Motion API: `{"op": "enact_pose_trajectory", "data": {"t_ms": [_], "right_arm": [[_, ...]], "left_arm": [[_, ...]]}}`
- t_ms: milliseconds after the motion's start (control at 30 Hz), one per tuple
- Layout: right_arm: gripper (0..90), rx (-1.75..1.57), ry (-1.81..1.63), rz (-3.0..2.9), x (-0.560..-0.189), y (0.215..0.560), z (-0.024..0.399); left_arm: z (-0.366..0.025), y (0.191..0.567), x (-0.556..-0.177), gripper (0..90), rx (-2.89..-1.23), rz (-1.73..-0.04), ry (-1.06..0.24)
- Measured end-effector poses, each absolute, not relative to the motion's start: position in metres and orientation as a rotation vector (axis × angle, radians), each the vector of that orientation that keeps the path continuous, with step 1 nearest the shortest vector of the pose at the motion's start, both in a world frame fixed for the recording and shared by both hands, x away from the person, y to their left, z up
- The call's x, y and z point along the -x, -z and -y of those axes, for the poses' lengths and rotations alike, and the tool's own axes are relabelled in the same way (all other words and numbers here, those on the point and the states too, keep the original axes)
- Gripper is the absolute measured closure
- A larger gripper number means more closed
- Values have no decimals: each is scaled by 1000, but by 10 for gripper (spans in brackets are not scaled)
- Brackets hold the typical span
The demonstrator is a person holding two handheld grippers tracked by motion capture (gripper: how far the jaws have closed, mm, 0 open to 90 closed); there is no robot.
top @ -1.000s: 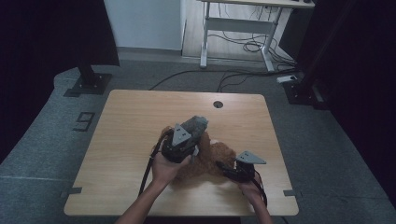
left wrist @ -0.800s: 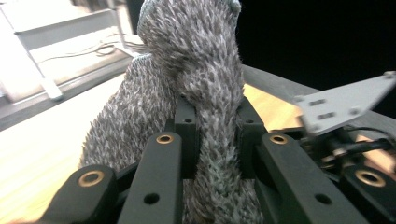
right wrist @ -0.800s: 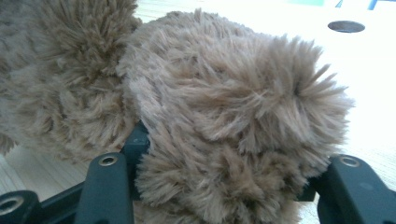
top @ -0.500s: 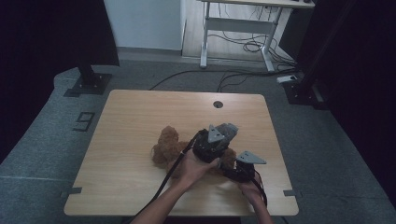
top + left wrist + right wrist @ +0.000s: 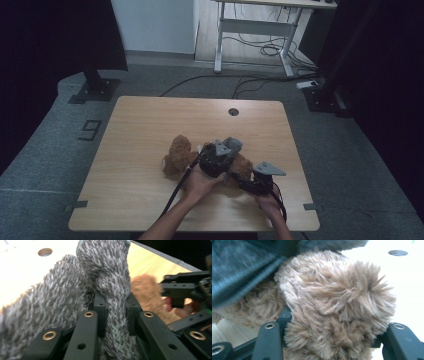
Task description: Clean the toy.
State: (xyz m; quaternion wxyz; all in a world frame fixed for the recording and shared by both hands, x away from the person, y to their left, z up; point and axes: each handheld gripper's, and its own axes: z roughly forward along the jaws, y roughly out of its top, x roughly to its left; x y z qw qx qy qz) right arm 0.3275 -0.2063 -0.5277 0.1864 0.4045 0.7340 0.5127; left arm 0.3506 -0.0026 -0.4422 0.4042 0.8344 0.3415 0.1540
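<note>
Seen from above: a pale wooden table [image 5: 150, 130] with a small round hole [image 5: 233, 111] near its far edge, and a brown plush teddy bear [image 5: 177, 152] lying near the middle, toward the near side. Two forearms entering from the near edge, each hand carrying a black two-jaw gripper. Left gripper [image 5: 225, 150] over the bear's right-hand part, clamped tight on a fold of grey knitted fabric [image 5: 233, 144] that sits on the plush. In the left gripper view, jaws pinched narrow around a ridge of that grey fabric [image 5: 110, 290], more of it bunched to the left, brown fur [image 5: 147, 292] just behind, and the other gripper [image 5: 185, 287] near at the right. Right gripper [image 5: 247, 184] low at the bear's near right end, just beside the left one, a grey three-cornered plate [image 5: 269, 169] on top. In the right gripper view, jaws about half apart and pressed on either side of a thick tuft of brown fur [image 5: 337, 305], with dark grey fabric [image 5: 239, 267] across the upper left and bright tabletop to the right. Grey carpet and cables on the floor beyond the table.
</note>
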Motion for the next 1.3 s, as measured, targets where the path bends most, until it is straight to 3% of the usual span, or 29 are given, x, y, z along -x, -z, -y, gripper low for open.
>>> {"op": "enact_pose_trajectory", "data": {"t_ms": [267, 667, 933, 1067, 1300], "right_arm": [[412, -1142, -1450, -2064, -328, 528, 206], [412, -1140, -1455, -2057, -328, 529, 205], [414, -1151, -1434, -2046, -327, 529, 204], [414, -1153, -1432, -2048, -328, 530, 205], [414, -1151, -1431, -2049, -328, 529, 205]], "left_arm": [[-46, 418, -354, 766, -2037, -926, -465], [-111, 437, -365, 766, -2007, -1091, -419], [-64, 428, -352, 765, -2095, -965, -482], [-43, 426, -347, 764, -2146, -903, -584], [-38, 430, -338, 762, -2121, -863, -587]]}}
